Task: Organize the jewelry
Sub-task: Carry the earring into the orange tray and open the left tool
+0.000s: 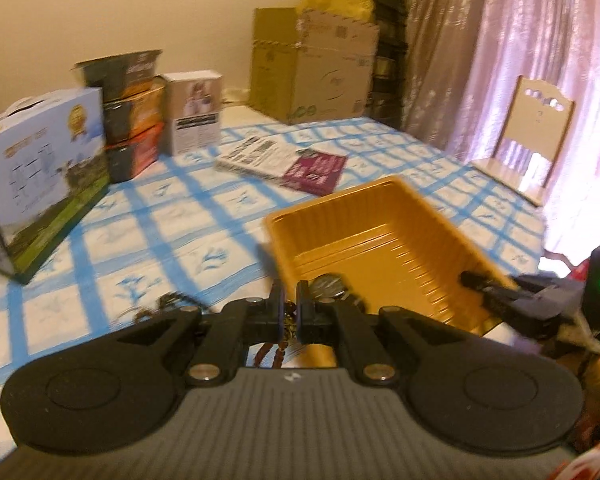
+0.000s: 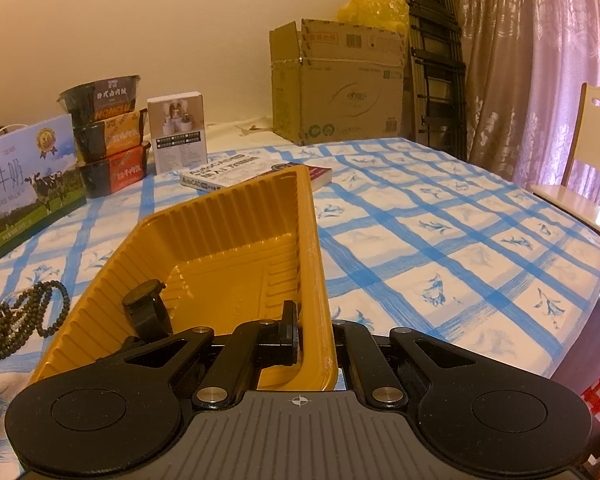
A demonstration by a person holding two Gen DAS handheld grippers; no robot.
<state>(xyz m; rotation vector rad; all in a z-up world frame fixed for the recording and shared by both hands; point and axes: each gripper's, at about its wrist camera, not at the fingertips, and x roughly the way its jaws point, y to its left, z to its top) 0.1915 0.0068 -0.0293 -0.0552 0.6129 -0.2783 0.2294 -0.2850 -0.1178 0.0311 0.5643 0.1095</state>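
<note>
Left wrist view first: reddish-brown bead string (image 1: 285, 332) pinched between the closed jaws of the left gripper (image 1: 289, 300), loose loops dangling beneath, clear of the counter (image 1: 172, 240) and just short of the near-left corner of the yellow tray (image 1: 380, 216). Judged the carrying step: one strand picked up, not yet over the tray. Next move calls for swinging right and forward over the rim, lowering so the dangling loops land inside, only then letting go; likely snag on the rim if brought in too low. More dark beads (image 1: 156, 308) blurred on the cloth to the left, probably next in line.

Right wrist view adds what the other lacks: right gripper (image 2: 314, 332) clamped shut on the tray's near right wall, one finger inside, the other outside, apparently steadying it. Black wristwatch (image 2: 146, 308) plainly lying in the tray's near-left corner, only a dark round blur behind the fingers in the left view. Pile of dark bead strands sharply visible on the counter left of the tray.

Left view alone shows the held strand. Outward: milk carton (image 2: 24, 196), stacked noodle bowls (image 2: 108, 136), book (image 2: 236, 172), cardboard box (image 2: 336, 88), chair (image 1: 528, 136), curtain (image 2: 540, 60).
</note>
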